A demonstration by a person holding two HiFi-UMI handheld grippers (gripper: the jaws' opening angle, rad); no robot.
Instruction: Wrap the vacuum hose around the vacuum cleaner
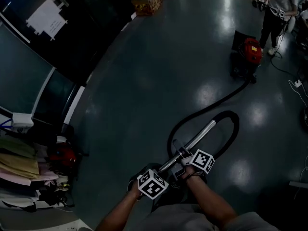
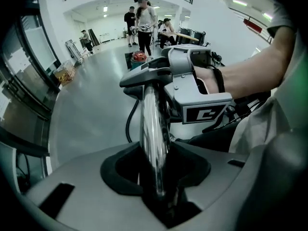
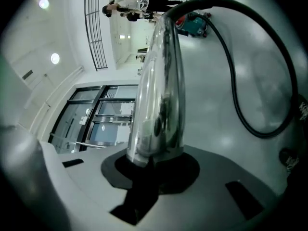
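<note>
Chrome wand (image 1: 195, 138) is clamped in left hand-held gripper (image 2: 155, 177) and right hand-held gripper (image 3: 155, 162). Slack hose (image 1: 207, 110) should be gathered toward the vacuum cleaner (image 1: 250, 52), well apart, without kinking.

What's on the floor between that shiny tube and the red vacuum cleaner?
Only the black hose, looping across bare floor from the tube to the vacuum cleaner; the head view shows it.

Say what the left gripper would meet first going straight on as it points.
The right gripper, clamped on the same metal tube just ahead of it, though depth is hard to judge.
</note>
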